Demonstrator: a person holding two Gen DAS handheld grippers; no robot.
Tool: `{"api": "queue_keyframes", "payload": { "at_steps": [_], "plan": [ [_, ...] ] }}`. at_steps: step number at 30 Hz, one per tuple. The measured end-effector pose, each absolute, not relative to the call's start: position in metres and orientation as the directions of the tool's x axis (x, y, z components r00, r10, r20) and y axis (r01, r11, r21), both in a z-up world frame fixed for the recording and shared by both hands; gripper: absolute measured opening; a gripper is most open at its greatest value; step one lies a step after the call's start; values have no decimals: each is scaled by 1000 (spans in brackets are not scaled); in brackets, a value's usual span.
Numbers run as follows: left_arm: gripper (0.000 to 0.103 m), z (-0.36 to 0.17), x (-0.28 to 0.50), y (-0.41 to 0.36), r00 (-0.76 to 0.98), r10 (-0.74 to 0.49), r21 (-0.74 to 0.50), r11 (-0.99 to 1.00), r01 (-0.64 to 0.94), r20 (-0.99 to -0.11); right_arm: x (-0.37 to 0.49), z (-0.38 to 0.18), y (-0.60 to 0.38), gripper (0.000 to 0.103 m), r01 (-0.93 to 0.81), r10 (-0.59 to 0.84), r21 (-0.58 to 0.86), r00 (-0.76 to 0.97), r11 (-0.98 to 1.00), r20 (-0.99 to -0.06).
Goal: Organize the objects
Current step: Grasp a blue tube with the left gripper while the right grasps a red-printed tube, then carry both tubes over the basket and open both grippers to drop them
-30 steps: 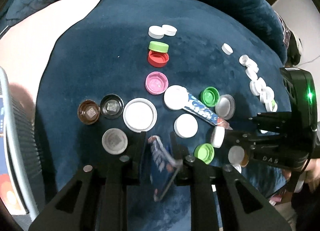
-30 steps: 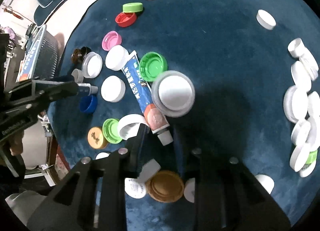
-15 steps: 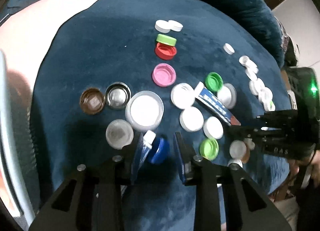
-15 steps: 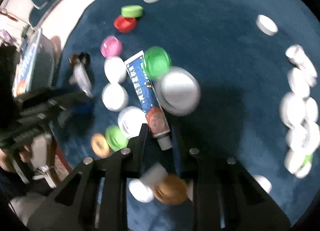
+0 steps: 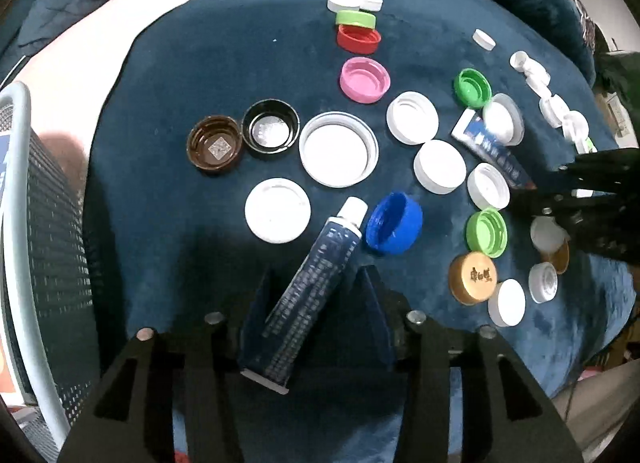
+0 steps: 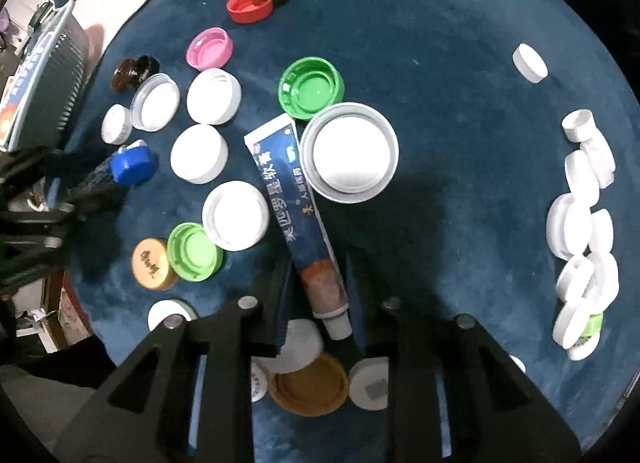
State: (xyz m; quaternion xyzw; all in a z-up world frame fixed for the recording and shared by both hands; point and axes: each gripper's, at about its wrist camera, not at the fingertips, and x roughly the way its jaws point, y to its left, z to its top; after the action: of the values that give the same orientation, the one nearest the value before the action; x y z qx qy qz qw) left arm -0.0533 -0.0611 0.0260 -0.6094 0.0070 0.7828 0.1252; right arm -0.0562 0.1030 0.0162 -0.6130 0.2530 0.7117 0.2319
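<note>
Left wrist view: my left gripper (image 5: 316, 283) stands wide open around a dark tube (image 5: 310, 291) at lower centre, gripping nothing. In the right view, my right gripper (image 6: 316, 267) brackets the blue tube (image 6: 294, 207), jaws apart; I can't tell if they touch. Caps (image 5: 338, 149) lie scattered, so I judge sorting barely started.

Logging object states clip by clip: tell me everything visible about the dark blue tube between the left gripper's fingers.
The dark blue tube is a soft squeeze tube with pale fine print, a white screw cap at its far end and a flat crimped tail nearest the camera. It lies tilted between the open fingers of the left gripper on the blue cloth; its cap end sits beside, possibly touching, the blue cap.
</note>
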Motion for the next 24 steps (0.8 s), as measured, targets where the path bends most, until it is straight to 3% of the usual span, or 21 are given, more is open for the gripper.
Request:
{"api": "queue_keyframes", "payload": {
  "at_steps": [1, 3, 13, 24],
  "plan": [
    [25, 28, -53, -63, -226, 195, -151, -968, -202, -954, -54, 21, 105, 21, -653, 0, 107, -161, -750, -987],
    [18, 34, -52, -68, -221, 240, -200, -962, -188, -945, -48, 28, 108, 20, -678, -27, 162, -205, -717, -978],
    [18, 80, -43, -66, -301, 308, -257, -946, -199, -902, -28, 62, 107, 19, -689, -126, 439, -456, -577, -881],
    [18, 138, -39, -122, -434, 269, -247, -963, -108, -860, -73, 99, 84, 19, -576, -174, 537, -565, -617, -806]
  ]
}}
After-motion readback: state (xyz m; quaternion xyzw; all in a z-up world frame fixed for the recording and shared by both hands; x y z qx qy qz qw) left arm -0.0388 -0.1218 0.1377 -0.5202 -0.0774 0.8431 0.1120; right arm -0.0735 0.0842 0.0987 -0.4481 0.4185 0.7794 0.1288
